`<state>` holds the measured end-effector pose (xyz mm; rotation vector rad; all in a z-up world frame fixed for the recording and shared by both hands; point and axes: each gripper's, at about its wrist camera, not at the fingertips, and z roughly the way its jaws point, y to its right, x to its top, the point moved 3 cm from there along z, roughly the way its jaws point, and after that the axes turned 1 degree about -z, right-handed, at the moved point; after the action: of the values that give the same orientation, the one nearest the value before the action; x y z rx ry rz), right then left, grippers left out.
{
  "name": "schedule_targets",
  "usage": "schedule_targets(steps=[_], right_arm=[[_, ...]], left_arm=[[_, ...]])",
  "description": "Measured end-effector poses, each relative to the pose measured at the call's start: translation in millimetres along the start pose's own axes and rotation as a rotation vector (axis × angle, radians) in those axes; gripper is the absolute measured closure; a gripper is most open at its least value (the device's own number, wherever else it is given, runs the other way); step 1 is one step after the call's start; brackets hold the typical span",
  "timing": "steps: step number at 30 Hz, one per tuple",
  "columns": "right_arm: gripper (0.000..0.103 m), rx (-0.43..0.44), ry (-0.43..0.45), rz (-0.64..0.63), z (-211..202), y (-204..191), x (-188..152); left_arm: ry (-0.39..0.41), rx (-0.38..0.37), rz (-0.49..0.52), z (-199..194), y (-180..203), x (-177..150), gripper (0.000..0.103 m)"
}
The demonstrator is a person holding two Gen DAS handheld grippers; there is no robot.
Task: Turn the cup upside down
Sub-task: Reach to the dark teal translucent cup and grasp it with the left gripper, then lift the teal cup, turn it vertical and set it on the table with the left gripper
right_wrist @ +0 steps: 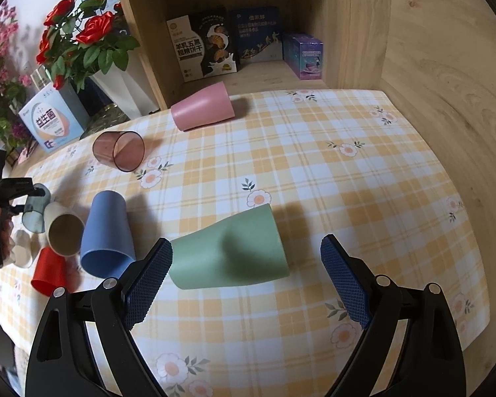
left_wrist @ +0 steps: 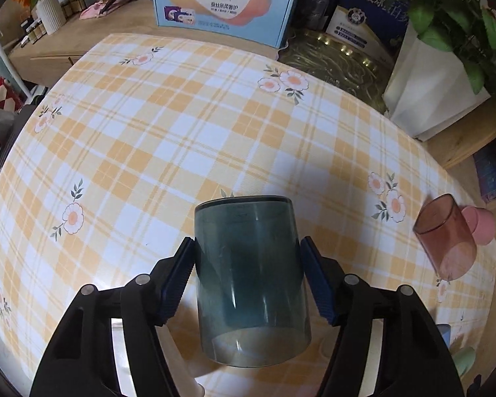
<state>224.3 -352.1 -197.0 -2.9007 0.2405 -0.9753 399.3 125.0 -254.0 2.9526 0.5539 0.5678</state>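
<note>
Plastic, by the look of it: the smoky blue-grey cup (left_wrist: 251, 281) is see-through, thin-walled and probably light, stiff enough to keep its shape under a pinch but smooth, so it may slip or swivel between the pads during a turn. The left tool (left_wrist: 248, 278) pinches it across the middle of the wall, one ribbed blue pad at 9 o'clock and the other at 3 o'clock of the cup. In the left wrist view its closed base points away toward 12 o'clock and its open mouth toward the camera at 6 o'clock; whether it touches the table (left_wrist: 182, 139) I cannot tell. A mid-wall hold seems sound, since the rim would likely flex more.

The right tool (right_wrist: 246, 279) is spread wide and holds nothing; a green cup (right_wrist: 231, 251) lies on its side between and just beyond its fingers, the left pad just beside its narrow end.

Around, in the right wrist view: a blue cup (right_wrist: 107, 235) at 9 o'clock of the green one, a beige cup (right_wrist: 62, 228) and a red cup (right_wrist: 48, 273) farther left, a tinted brown cup (right_wrist: 119, 150) at 11 o'clock, a pink cup (right_wrist: 203, 106) near the shelf. That cluster near the held cup could crowd the set-down spot.
</note>
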Motion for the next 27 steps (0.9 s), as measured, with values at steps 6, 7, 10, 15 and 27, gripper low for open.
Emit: schedule_targets(steps=[6,7,10,15,27], right_arm=[[0.015,0.008,0.018,0.014,-10.3,3.3,-0.5],[0.015,0.011,0.021,0.016,-12.3,3.7,-0.6],[0.015,0.016,0.034,0.020,-19.8,4.3,-1.6],[0.015,0.023,0.051,0.043,-30.9,10.9,-5.0],[0.015,-0.002,0.073,0.068,-55.9,50.1,-20.6]], left_arm=[[0.030,-0.024,-0.011,-26.4,-3.6,-5.0,0.040],[0.039,-0.032,-0.011,-34.9,-4.0,-6.8,0.040],[0.064,-0.053,0.000,-61.7,-0.9,-17.6,0.040],[0.100,-0.132,0.098,-111.7,25.3,-65.9,0.040],[-0.095,-0.359,0.272,-106.7,146.7,-232.1,0.040]])
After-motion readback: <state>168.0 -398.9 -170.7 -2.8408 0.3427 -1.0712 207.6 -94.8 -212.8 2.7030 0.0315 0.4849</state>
